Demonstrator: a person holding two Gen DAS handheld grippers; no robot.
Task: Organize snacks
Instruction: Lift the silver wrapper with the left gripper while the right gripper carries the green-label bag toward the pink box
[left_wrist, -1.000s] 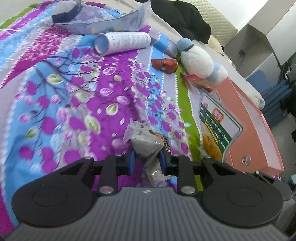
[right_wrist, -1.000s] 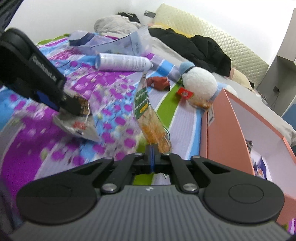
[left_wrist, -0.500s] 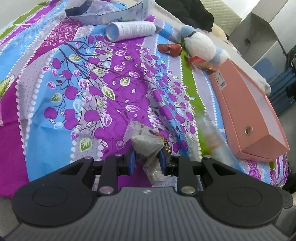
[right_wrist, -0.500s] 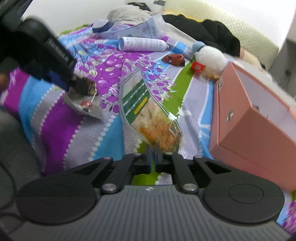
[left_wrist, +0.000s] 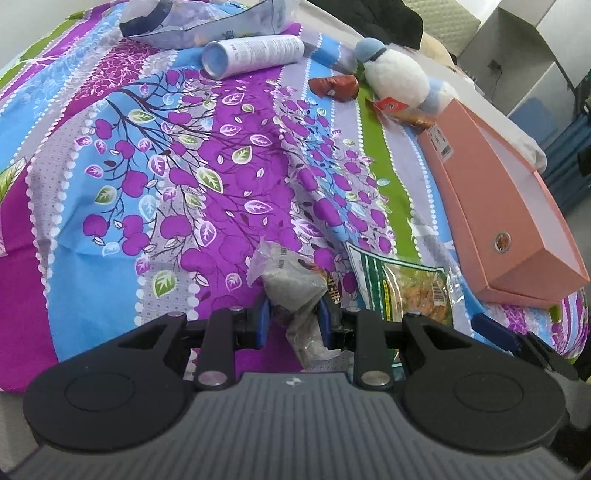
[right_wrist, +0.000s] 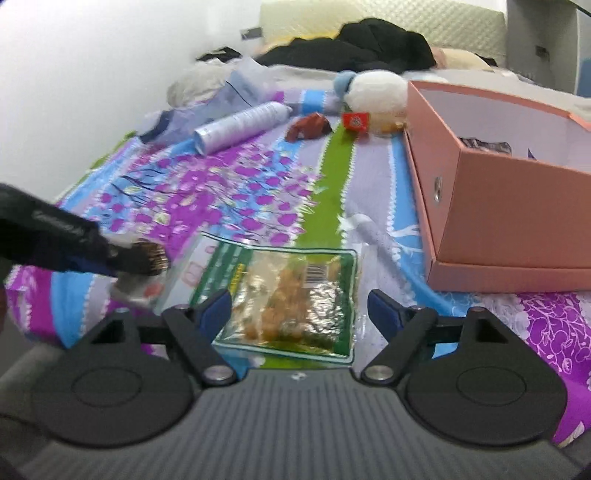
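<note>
I am looking across a bedspread (left_wrist: 155, 155) printed with purple blossoms and blue, grey and green stripes; it fills most of both wrist views. Along the right side of each frame sits an open pink cardboard box (right_wrist: 517, 206), its white inside showing a dark item I cannot make out. At the top centre of the left wrist view a white plush toy with a blue cap (left_wrist: 397, 72) lies next to the far end of the box, and a white cylindrical canister (left_wrist: 255, 53) lies on its side to the left of it, below a crumpled clear plastic bag (left_wrist: 207, 22). A small red-brown wrapped snack (left_wrist: 334, 86) rests between the canister and the toy.

In the lower centre of the right wrist view, a green-edged clear snack packet (right_wrist: 291, 295) lies flat on the bedspread. My right gripper (right_wrist: 299, 308) is opening, its blue-tipped fingers (right_wrist: 216, 306) spread wide to either side of the packet and not pressing on it.

At the bottom centre of the left wrist view, my left gripper (left_wrist: 293, 319) is closed narrowly on a small crinkled clear snack bag (left_wrist: 291, 284) with grey contents, held just left of the green packet.
</note>
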